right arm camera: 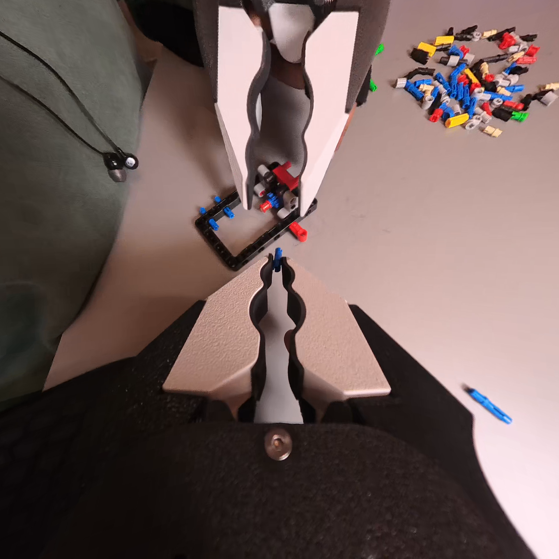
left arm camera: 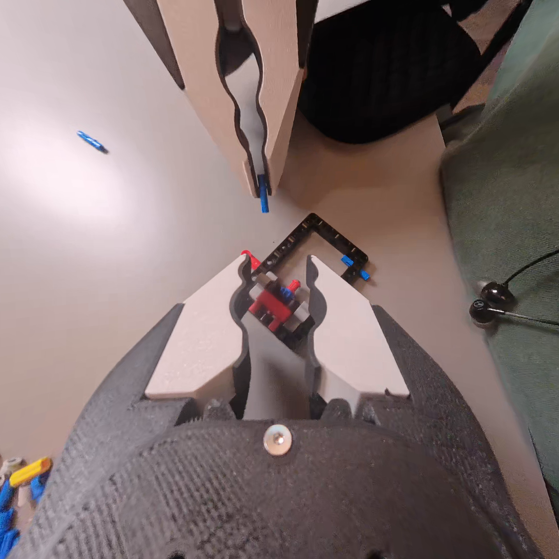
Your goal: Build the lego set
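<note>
Lego frame (right arm camera: 242,239) is lying on the bench (right arm camera: 423,242), partly built: a red-grey cluster and several blue pins fitted. Left claw (left arm camera: 278,269) is bracing it, jaws apart around the cluster. Right claw (right arm camera: 277,261) is pinching a pin (right arm camera: 277,257) beside the frame. Pile (right arm camera: 475,81) is waiting unused.

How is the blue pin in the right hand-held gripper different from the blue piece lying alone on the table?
1. The blue pin is pinched at the tips of the right hand-held gripper; the loose blue piece lies free on the table.
2. The pin is off the table, just short of the black frame; the loose piece lies far from the frame.
3. The pin looks short; the loose piece looks longer and thinner.

Both are blue.
</note>
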Demonstrator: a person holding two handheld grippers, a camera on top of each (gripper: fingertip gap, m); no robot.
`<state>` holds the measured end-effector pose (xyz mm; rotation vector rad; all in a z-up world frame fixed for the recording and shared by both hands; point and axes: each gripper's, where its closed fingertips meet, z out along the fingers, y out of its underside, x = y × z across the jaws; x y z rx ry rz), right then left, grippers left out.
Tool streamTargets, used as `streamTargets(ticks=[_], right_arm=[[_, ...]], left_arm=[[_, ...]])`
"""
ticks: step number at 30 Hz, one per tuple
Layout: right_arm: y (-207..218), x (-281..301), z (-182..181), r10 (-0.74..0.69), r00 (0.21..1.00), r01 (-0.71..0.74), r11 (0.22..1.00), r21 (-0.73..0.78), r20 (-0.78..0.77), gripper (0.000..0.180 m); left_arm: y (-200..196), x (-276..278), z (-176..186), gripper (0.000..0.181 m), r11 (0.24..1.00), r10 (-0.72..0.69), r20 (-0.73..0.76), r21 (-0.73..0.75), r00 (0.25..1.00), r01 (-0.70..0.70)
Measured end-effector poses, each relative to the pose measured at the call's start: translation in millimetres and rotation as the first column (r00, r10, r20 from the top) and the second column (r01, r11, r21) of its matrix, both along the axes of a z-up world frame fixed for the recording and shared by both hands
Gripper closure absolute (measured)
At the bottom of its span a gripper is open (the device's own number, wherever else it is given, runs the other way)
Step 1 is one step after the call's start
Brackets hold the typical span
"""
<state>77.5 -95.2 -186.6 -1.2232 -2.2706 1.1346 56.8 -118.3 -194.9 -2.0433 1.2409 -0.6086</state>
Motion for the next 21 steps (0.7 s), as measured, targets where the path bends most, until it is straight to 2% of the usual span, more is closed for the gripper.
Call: streamTargets(ticks=[5,11,14,17,21], right_arm=[[-9,13,-1,0.047,0.999,-0.046,0.998,-0.037,0.024,0.177],[-11,16,-12,0.069,0.996,-0.068,0.997,-0.022,0.059,0.177],[-13,17,-12,0.077,0.996,-0.076,0.997,-0.027,0.052,0.176],[-10,17,-11,0.066,0.997,-0.065,0.997,-0.035,0.032,0.176],[-10,17,-4,0.062,0.998,-0.062,0.995,-0.071,-0.011,0.176]], left_arm=[[6,5,-13,0.139,0.994,-0.072,-0.037,-0.089,0.997,0.068],[-2,23,-21,0.145,0.953,-0.304,-0.16,-0.041,0.939,0.301],[-6,27,-22,0.146,0.93,-0.367,-0.179,-0.035,0.913,0.367],[-4,26,-21,0.146,0.928,-0.369,-0.188,-0.014,0.91,0.373],[6,27,-11,0.146,0.933,-0.309,-0.152,0.142,0.939,0.33]])
